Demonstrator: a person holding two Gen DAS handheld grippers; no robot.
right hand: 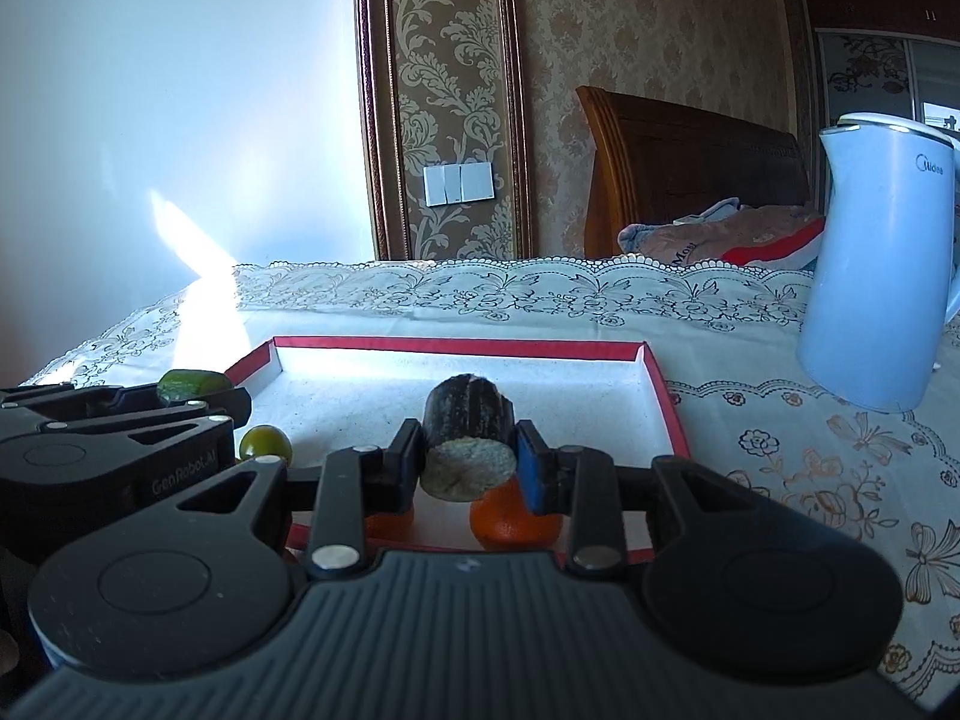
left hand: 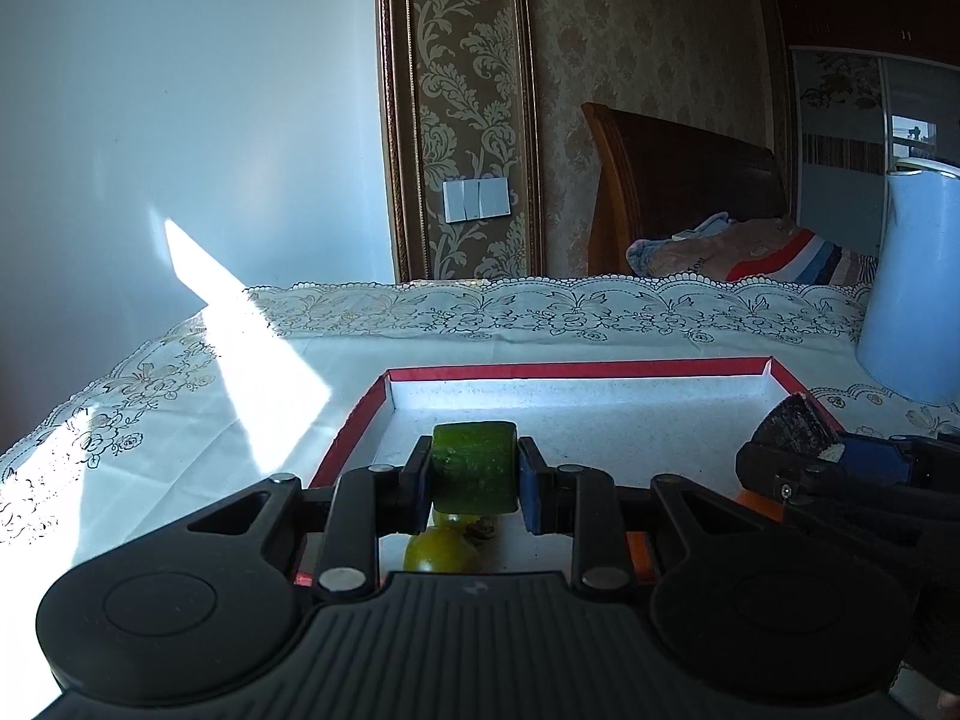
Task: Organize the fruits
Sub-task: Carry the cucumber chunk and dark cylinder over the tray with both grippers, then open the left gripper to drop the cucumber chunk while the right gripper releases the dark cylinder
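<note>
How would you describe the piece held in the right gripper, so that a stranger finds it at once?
Start at the white kettle on the lace tablecloth, then go left to the red-edged tray. Above its near end, the right gripper pinches a short, dark, ridged cylinder with a pale cut face. The nearby pieces are green or orange.

Place: a bedroom in a home
Bed: wooden headboard (right hand: 690, 168) with a pillow (right hand: 720, 237) against it
Walls: damask wallpaper (right hand: 648, 18), framed panel carrying a light switch (right hand: 459, 183)
Worktop: lace-edged tablecloth (right hand: 540, 294), white electric kettle (right hand: 882, 276)
Far right: sliding wardrobe doors (left hand: 852, 120)
</note>
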